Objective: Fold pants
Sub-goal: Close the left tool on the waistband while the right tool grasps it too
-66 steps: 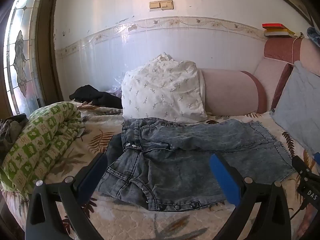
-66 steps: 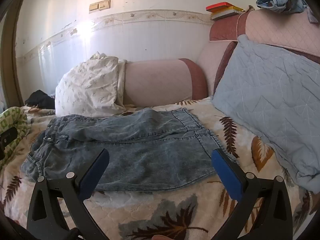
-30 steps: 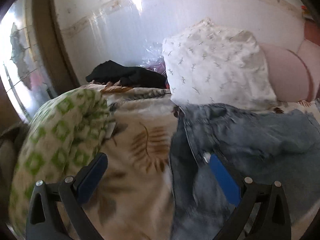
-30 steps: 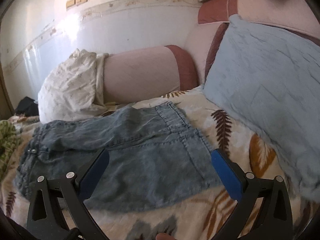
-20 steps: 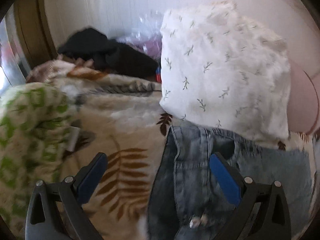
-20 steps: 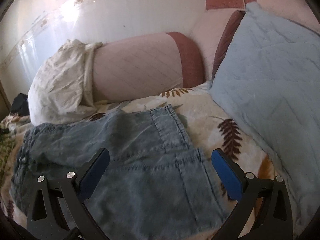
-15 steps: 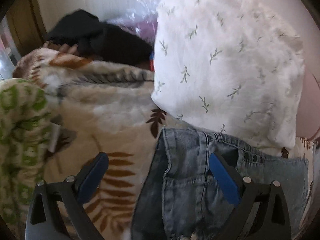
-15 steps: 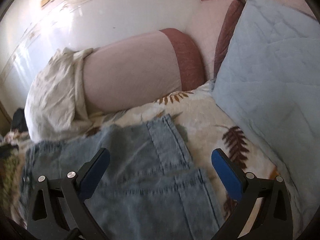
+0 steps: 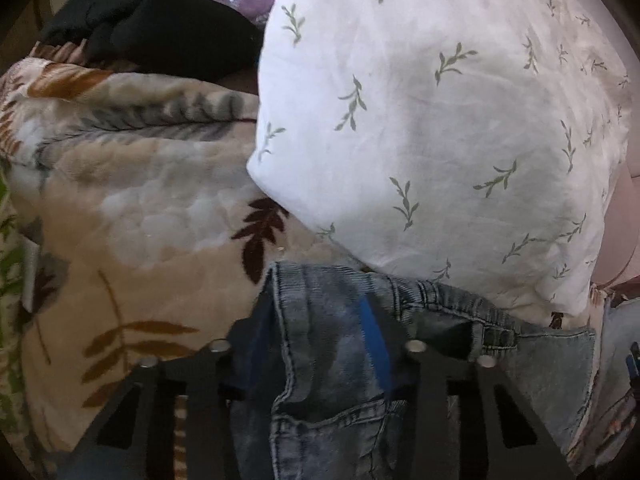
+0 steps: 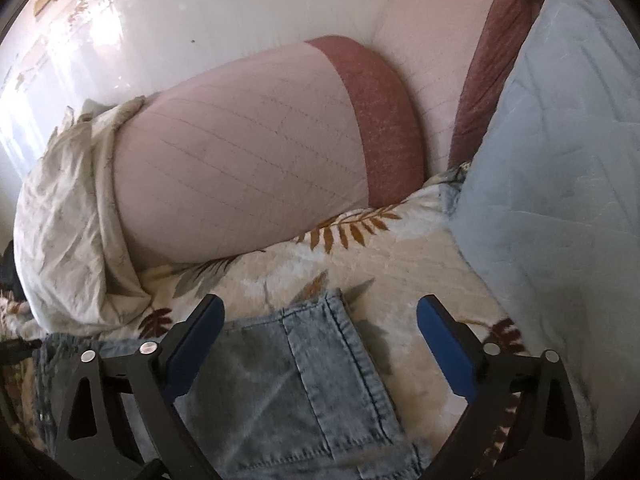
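The denim pants [image 9: 552, 372] lie flat on a leaf-print blanket [image 9: 140, 240]. In the left wrist view my left gripper [image 9: 316, 340] points steeply down at the far waistband corner. Its jaws are closing, with that corner of denim between the blue pads [image 9: 374, 336]; I see no firm pinch. In the right wrist view the far hem corner of the pants [image 10: 280, 392] lies between the wide-set pads of my right gripper [image 10: 320, 340]. Those jaws are just starting to close and do not touch the cloth.
A white leaf-print pillow [image 9: 440, 120] rests right behind the waistband, with a black garment [image 9: 152, 20] to its left. A pink bolster [image 10: 240, 160] lies behind the hem, and a blue-grey quilted cushion [image 10: 560, 160] leans at the right.
Both grippers have swung to the far edge of the pants and tipped downward. The left jaws have narrowed around the waistband corner; the right gripper now hangs over the hem corner.
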Demonstrator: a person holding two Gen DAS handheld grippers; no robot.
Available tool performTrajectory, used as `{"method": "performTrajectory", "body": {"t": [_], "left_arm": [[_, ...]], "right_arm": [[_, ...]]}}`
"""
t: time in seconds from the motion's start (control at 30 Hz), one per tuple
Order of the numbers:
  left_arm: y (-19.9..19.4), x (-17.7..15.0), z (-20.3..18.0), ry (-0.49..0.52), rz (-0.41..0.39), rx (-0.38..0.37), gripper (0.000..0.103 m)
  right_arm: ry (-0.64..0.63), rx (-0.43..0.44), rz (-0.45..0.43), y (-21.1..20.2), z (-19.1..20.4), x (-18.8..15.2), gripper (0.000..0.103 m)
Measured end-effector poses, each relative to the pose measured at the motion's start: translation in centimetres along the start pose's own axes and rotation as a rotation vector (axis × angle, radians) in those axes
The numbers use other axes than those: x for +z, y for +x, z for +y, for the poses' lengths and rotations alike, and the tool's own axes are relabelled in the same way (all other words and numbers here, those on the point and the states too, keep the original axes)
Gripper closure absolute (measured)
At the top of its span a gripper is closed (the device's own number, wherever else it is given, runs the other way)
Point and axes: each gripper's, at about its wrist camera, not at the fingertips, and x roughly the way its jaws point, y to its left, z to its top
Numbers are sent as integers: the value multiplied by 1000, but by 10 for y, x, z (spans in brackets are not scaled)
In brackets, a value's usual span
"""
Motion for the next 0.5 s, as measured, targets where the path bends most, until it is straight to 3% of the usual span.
{"method": "performTrajectory", "body": {"t": [0.13,0.27,0.43,0.5], "left_arm": [[9,6,10,-36,16,-35,86],[11,11,21,-56,13,-86,97],[11,9,26,-25,11,-73,98],[14,9,29,-34,20,-73,98]], "right_arm": [[-10,-17,19,14,4,4,10],[-27,-39,26,25,5,6,17],[-10,-30,67,43,2,7,38],[2,-15,90,53,0,8,39]]}}
